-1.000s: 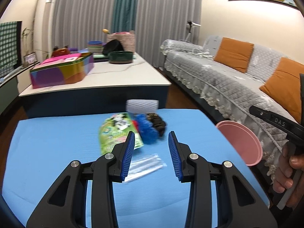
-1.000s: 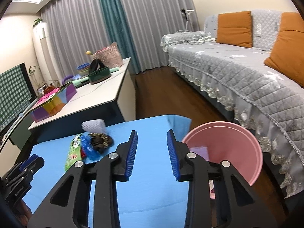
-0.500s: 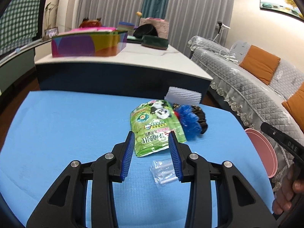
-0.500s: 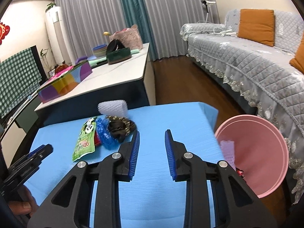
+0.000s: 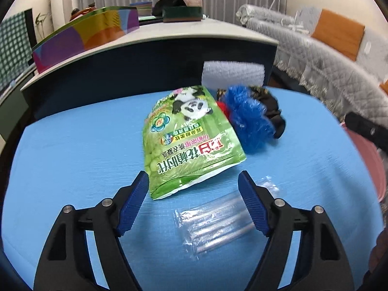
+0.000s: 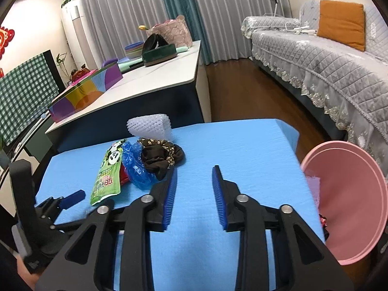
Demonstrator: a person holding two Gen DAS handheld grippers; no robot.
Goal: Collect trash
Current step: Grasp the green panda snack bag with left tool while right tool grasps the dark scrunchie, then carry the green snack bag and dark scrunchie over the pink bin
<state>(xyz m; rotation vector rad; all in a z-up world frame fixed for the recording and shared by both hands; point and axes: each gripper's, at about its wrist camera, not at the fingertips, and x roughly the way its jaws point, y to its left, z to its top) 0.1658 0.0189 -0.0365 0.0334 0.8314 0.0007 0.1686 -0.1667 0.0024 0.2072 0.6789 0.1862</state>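
Blue cloth covers the desk [image 5: 72,150], where five bits of trash lie: one green pouch [image 5: 189,143], one clear wrapper [image 5: 215,220], a blue bag [image 5: 249,123] half hiding dark fabric [image 6: 160,155], and white foam [image 5: 232,72]. The left gripper [image 5: 192,194] has just spread its fingers; they flank the wrapper and the pouch's corner. The right gripper [image 6: 194,191] hangs part open and empty. The pink bin [image 6: 349,201] is cut off at the desk's edge.

1. The left gripper [image 5: 193,188] is a black plastic two-finger tool with angular, triangulated arms that have cut-out windows.
2. Its fingers [image 5: 132,206] carry blue ribbed rubber pads on their inner faces.
3. Round silver screw heads sit at the arm joints, two on each side.
4. The right gripper [image 6: 194,186] has the same build: black arms, blue ribbed pads [image 6: 219,194] and silver screws.
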